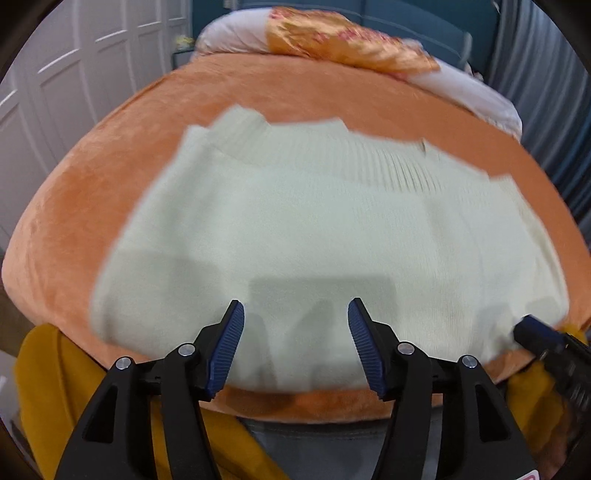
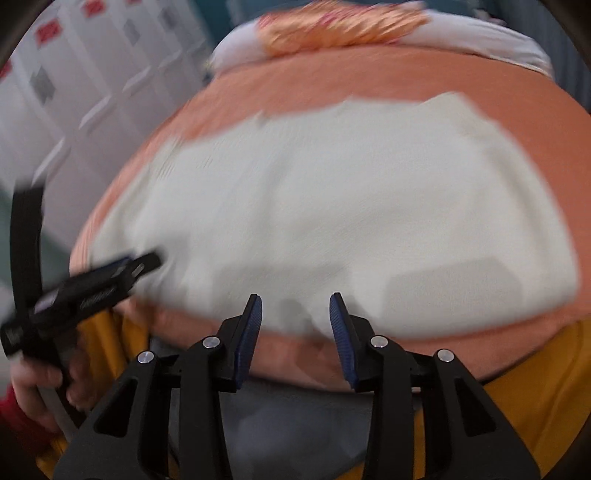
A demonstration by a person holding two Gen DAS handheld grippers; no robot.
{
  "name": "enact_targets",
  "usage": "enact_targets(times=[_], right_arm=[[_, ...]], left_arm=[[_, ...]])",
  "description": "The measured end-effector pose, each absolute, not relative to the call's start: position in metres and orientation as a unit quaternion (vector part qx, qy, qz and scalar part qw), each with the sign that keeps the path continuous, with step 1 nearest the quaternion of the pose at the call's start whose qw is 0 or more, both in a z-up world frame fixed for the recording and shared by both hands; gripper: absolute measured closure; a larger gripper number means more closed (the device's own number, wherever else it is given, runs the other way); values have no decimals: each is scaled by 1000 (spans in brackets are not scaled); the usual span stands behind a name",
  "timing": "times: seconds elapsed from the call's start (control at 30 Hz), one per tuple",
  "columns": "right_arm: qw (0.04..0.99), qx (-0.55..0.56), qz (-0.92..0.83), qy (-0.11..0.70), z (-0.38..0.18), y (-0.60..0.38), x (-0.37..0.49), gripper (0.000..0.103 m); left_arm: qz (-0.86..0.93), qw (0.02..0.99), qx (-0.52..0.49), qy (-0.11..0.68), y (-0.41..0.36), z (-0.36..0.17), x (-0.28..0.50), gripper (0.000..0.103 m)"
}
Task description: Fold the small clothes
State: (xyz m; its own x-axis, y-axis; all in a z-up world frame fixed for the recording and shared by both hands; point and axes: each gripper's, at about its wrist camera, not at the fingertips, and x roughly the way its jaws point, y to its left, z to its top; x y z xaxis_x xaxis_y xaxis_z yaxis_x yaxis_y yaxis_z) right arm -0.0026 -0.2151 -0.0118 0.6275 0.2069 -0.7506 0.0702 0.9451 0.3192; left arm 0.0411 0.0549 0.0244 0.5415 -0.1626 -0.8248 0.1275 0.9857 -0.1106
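Note:
A pale cream knitted garment [image 1: 314, 236] lies spread flat on an orange plush bed cover [image 1: 92, 206], its ribbed band at the far side. My left gripper [image 1: 295, 314] is open and empty, its fingertips just above the garment's near edge. My right gripper [image 2: 295, 306] is open and empty over the near edge of the garment [image 2: 332, 206]; this view is blurred. The right gripper's tip shows at the right edge of the left wrist view [image 1: 535, 330]. The left gripper shows at the left of the right wrist view [image 2: 107, 280], by the garment's left corner.
A white pillow [image 1: 236, 33] with an orange patterned cloth [image 1: 343, 40] lies at the head of the bed. White panelled wardrobe doors [image 1: 66, 85] stand on the left and a grey curtain [image 1: 546, 92] on the right. The person's mustard top [image 1: 62, 387] is near below.

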Motion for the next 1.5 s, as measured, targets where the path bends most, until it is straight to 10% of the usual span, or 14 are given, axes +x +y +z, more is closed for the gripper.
enact_targets(times=[0.13, 0.27, 0.6, 0.63, 0.67, 0.73, 1.0, 1.3, 1.5], right_arm=[[900, 168, -30, 402, 8, -267, 18, 63], [907, 175, -88, 372, 22, -318, 48, 35], [873, 236, -118, 411, 0, -383, 122, 31], [867, 243, -108, 422, -5, -381, 130, 32], [859, 246, -97, 439, -12, -379, 139, 47], [847, 244, -80, 465, -22, -372, 151, 93], [921, 279, -27, 272, 74, -384, 124, 95], [866, 231, -112, 428, -49, -398, 165, 95], [868, 242, -131, 413, -21, -399, 149, 87]], left_arm=[[-68, 890, -55, 448, 80, 51, 72, 38], [-71, 887, -98, 445, 102, 64, 127, 30], [-66, 833, -197, 513, 127, 16, 219, 34], [-68, 832, -185, 519, 122, 14, 222, 49], [-75, 832, -166, 524, 114, 12, 226, 75], [-89, 830, -152, 530, 104, 12, 231, 95], [-105, 895, -135, 413, 101, 99, 232, 96], [-47, 858, -96, 502, 90, 0, 273, 94], [-12, 869, -89, 487, 96, 7, 259, 71]])
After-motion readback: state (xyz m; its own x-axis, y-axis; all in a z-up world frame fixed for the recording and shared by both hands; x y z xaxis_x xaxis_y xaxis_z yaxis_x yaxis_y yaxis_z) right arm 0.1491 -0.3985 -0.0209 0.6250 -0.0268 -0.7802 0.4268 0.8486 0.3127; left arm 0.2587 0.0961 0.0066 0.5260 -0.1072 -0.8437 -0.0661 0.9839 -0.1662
